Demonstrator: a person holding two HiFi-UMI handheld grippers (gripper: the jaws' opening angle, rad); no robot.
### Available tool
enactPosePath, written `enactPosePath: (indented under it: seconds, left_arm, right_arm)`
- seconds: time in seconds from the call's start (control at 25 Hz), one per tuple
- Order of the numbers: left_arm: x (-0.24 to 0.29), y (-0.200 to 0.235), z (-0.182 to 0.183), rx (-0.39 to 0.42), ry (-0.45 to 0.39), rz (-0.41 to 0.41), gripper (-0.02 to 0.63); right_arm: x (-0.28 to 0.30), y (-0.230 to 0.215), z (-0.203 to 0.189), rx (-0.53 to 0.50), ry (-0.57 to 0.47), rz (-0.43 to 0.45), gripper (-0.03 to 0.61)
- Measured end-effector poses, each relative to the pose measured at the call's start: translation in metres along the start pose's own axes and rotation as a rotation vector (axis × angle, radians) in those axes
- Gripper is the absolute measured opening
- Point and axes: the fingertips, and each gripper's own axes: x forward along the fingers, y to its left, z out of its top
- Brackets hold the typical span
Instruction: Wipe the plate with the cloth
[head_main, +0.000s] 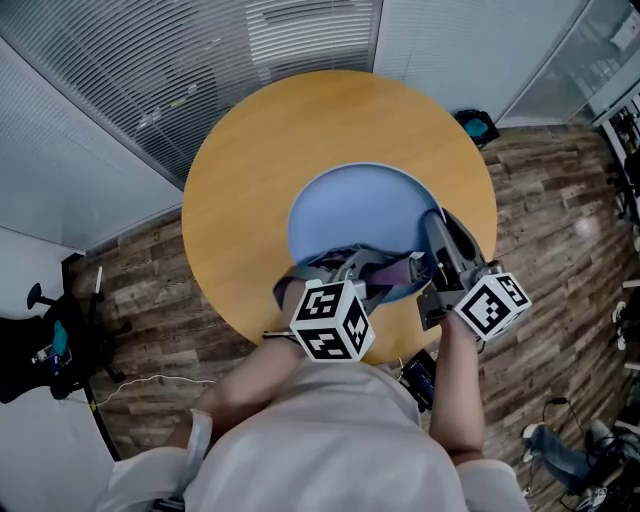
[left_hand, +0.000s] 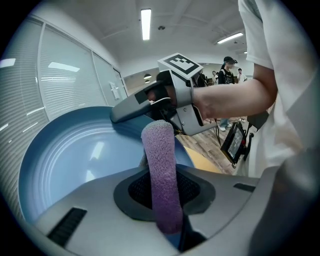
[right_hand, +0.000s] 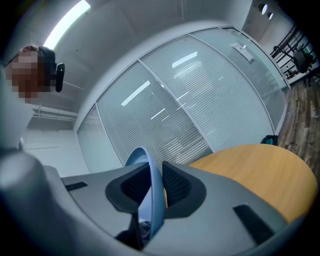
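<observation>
Over rnd wood table (head_main: 250, 170) nr blinds (head_main: 200, 60), blue plate (head_main: 350, 205)

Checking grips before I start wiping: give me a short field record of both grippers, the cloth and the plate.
left gripper: shut on purple cloth
right gripper: shut on rim of blue plate, at its near right side
plate position: over round wooden table; resting or lifted, cannot tell
cloth end: sticks out past the jaws; contact with plate, cannot tell
</observation>
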Motion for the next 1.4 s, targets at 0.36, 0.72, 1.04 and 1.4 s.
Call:
enactPosePath:
  seconds: [0.36, 0.72, 1.04, 1.4]
  left_arm:
    - [0.003, -0.02, -0.011, 0.042, 0.085, -0.055, 0.078]
    - [0.003, -0.027, -0.028, 0.052, 0.138, -0.083, 0.078]
    - [-0.002, -0.029, -0.051, 0.013, 0.166, -0.095, 0.078]
    - [-0.013, -0.017, -0.069, -0.012, 0.194, -0.013, 0.078]
  right_arm:
    - [-0.01, -0.008, 0.002, -0.026, 0.007, -0.031, 0.072]
    - [-0.01, -0.01, 0.001, -0.075, 0.027, -0.052, 0.071]
    - [-0.011, -0.017, -0.007, -0.051, 0.053, -0.062, 0.072]
    - [-0.026, -0.022, -0.02, -0.002, 0.078, -0.063, 0.072]
